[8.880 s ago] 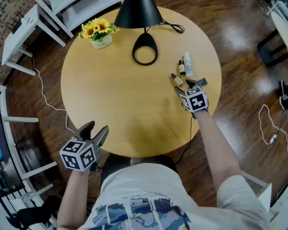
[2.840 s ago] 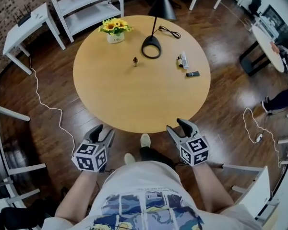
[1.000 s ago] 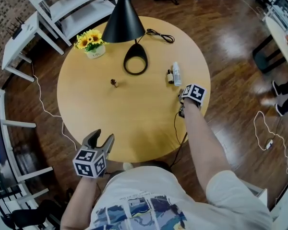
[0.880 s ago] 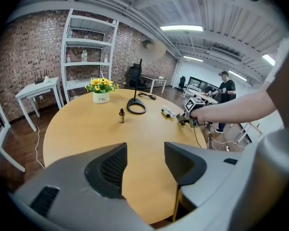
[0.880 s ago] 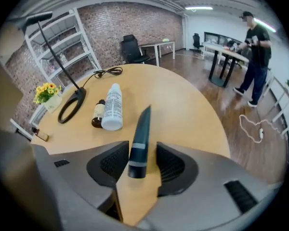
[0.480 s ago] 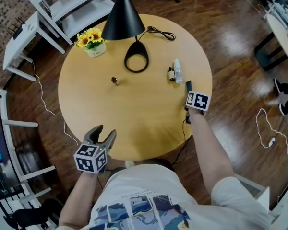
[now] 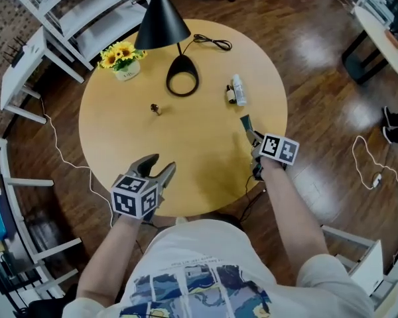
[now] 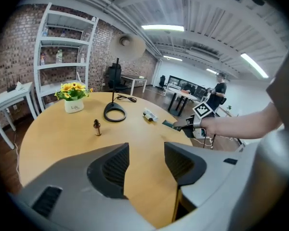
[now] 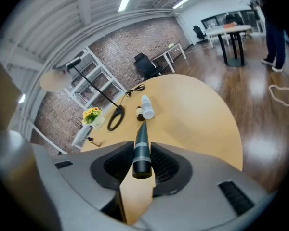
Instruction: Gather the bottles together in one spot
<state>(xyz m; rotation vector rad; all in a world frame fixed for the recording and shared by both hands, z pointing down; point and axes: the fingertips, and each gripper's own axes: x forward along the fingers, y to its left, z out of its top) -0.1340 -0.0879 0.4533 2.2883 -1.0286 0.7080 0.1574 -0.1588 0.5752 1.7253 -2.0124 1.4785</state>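
1. The writing on the white flower pot (image 8: 74, 107) is too small to read.
2. Only the right gripper view shows the pale band on the dark tube (image 9: 141, 150).
3. The right gripper (image 7: 252, 133) fingers clamp that tube at the counter's (image 7: 119, 131) 4 o'clock. The left gripper (image 8: 147, 161) fingers are spread wide and empty at 7 o'clock.
4. 2 bottles (image 7: 235, 91) lie at 2 o'clock, and a small brown bottle (image 7: 155, 108) stands at 9 o'clock.
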